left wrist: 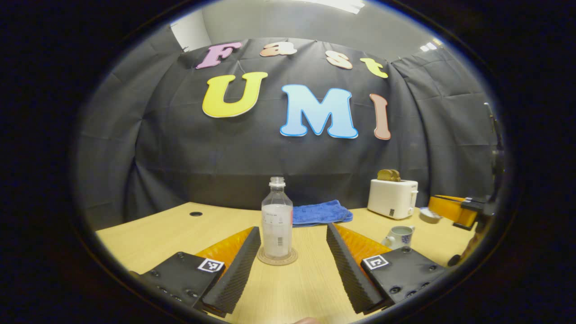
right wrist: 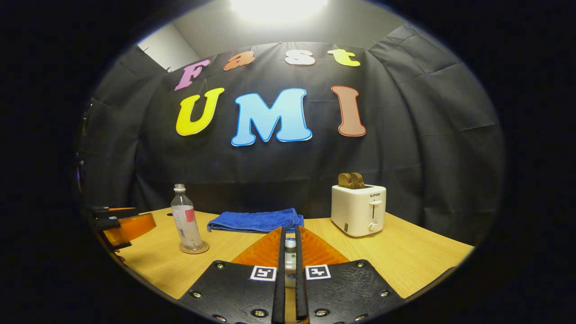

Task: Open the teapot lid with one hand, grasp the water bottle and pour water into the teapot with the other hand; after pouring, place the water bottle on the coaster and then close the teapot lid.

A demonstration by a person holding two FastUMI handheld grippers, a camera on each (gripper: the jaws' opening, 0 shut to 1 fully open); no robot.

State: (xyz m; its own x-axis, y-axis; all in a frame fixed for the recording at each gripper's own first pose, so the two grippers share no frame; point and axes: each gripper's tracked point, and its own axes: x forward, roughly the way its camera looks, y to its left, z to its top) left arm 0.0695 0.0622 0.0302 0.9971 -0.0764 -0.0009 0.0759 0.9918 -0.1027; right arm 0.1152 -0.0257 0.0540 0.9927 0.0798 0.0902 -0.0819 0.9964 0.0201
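- In your left gripper view, your left gripper [left wrist: 293, 243] stands wide open and holds nothing; the capless water bottle [left wrist: 276, 219] sits upright on the round coaster [left wrist: 277, 258] straight ahead, in line with the gap between the fingers but apart from both.
- The small white teapot [left wrist: 398, 236] is half hidden behind your right-hand finger; whether its lid is on, you cannot tell.
- At the right edge your other gripper [left wrist: 454, 210] is cut off and blurred.
- In your right gripper view, your right gripper [right wrist: 289, 240] is nearly closed, pinching a small white thing, mostly hidden between the fingers; it may be the teapot's lid knob [right wrist: 290, 244].
- The bottle stands on the coaster at the left, before a folded blue towel [right wrist: 256, 221]; a white toaster [right wrist: 358, 210] holds bread.
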